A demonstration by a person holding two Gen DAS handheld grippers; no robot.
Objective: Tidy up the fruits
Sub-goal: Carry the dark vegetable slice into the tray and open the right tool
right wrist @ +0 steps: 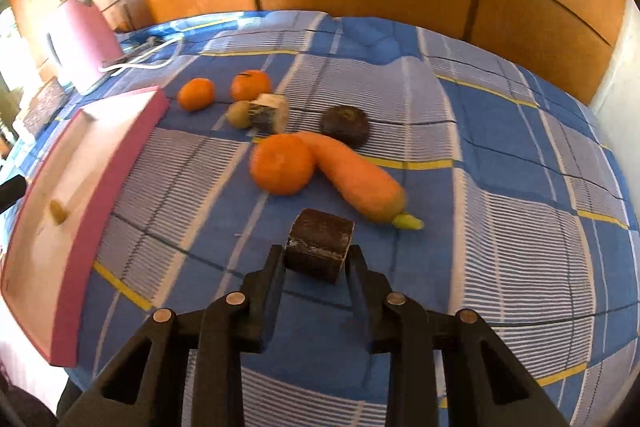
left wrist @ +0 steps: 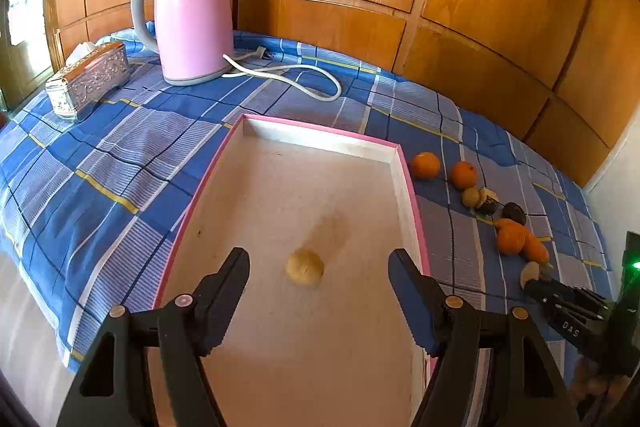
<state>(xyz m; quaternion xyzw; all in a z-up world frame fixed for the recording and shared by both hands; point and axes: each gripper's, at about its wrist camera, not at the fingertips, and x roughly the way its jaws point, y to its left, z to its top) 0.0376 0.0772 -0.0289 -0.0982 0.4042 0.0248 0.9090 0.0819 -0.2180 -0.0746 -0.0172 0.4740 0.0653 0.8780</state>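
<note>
My left gripper (left wrist: 318, 254) hangs open over a pink-rimmed tray (left wrist: 320, 131). A small pale yellow round fruit (left wrist: 305, 267) lies on the tray floor just ahead of the fingers, untouched. My right gripper (right wrist: 316, 253) is shut on a dark brown cut chunk (right wrist: 320, 243), low over the blue checked cloth. Beyond it lie an orange (right wrist: 281, 163) against a carrot (right wrist: 356, 179), a dark round fruit (right wrist: 345, 126), a green fruit (right wrist: 239, 114) beside a pale cut piece (right wrist: 270, 113), and two more oranges (right wrist: 196, 93) (right wrist: 250, 85). The tray's pink wall (right wrist: 120, 163) stands to the left.
A pink kettle (left wrist: 192, 19) with a white cord (left wrist: 288, 71) and a silver tissue box (left wrist: 90, 79) stand at the back left on the cloth. Wooden panels close off the far side. The right gripper's body (left wrist: 568, 307) shows at the tray's right.
</note>
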